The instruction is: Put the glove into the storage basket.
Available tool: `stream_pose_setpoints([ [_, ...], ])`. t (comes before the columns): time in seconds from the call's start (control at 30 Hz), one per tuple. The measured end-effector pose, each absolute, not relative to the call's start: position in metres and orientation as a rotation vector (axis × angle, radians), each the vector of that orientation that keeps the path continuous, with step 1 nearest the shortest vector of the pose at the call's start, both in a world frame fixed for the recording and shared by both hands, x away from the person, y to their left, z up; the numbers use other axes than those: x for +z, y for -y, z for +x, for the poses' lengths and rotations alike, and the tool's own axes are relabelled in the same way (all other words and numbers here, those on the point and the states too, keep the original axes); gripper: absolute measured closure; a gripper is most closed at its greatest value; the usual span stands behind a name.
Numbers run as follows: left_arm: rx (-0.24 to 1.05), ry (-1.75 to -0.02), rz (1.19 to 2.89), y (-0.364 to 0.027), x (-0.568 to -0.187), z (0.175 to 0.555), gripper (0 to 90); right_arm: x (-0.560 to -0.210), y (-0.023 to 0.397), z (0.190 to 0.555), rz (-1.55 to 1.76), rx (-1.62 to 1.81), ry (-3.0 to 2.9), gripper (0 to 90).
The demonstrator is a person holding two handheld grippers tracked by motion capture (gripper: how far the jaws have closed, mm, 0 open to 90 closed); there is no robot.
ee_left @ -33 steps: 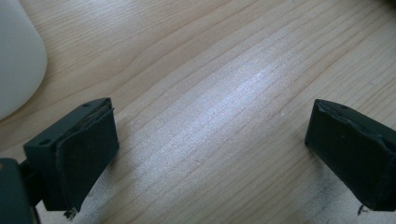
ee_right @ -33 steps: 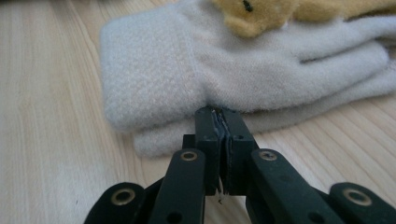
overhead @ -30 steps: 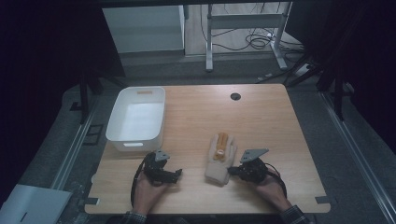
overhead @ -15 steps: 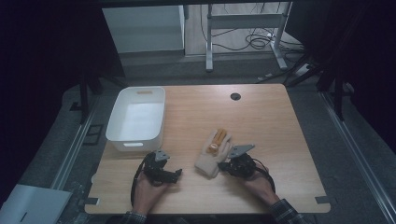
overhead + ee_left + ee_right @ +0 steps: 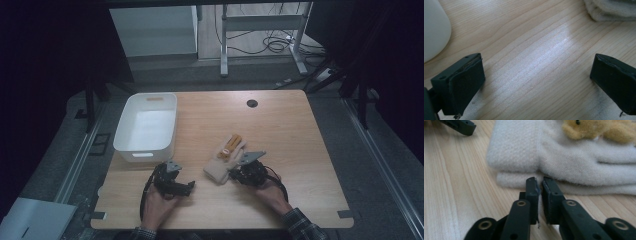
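A folded cream-white glove (image 5: 226, 161) with a tan plush patch (image 5: 231, 145) lies near the middle of the wooden surface (image 5: 300, 130), a little toward the person's side. In the right gripper view its thick folded edge (image 5: 564, 162) runs across the picture, with the fuzzy tan patch (image 5: 599, 130) at the far upper corner.

The right gripper (image 5: 235, 175) sits just beside the glove's near right edge, held in the person's right hand (image 5: 267, 190). Its fingers (image 5: 532, 195) stand nearly together with only a slim slit between them; they have just been easing apart a little, and nothing lies between them. Their tips rest right at the fold of the glove, either touching it or just short of it; which one cannot be told.

The left gripper (image 5: 187, 186) rests on the surface in the left hand (image 5: 157, 202), near the front corner of a white plastic bin (image 5: 145, 127). Its fingers (image 5: 461, 82) are spread wide over bare wood with nothing between them. The bin's rounded wall (image 5: 434, 27) shows at the upper left of the left gripper view, and the glove's edge (image 5: 611, 11) at the upper right.

A dark round cable hole (image 5: 252, 103) sits at the far side of the surface, well apart from everything. Nothing stands between either gripper and the glove. Behind the surface there are a white cabinet (image 5: 152, 30), metal frame legs (image 5: 225, 45) and loose cables (image 5: 272, 42) on the floor. No writing or label can be read anywhere.
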State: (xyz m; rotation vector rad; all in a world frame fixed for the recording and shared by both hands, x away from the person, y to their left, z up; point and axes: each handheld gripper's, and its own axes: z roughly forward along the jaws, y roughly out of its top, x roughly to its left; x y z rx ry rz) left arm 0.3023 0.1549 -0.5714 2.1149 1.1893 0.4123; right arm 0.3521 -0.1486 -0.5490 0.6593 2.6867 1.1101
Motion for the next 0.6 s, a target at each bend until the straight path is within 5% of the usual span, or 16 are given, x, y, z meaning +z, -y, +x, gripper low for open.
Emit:
stream_pose_setpoints([
  [0.6, 0.411, -1.181, 2.111, -0.153, -0.571, 0.304, 1.1, -0.535, 0.207, 0.337, 0.783, 1.126, -2.533, 52.9],
])
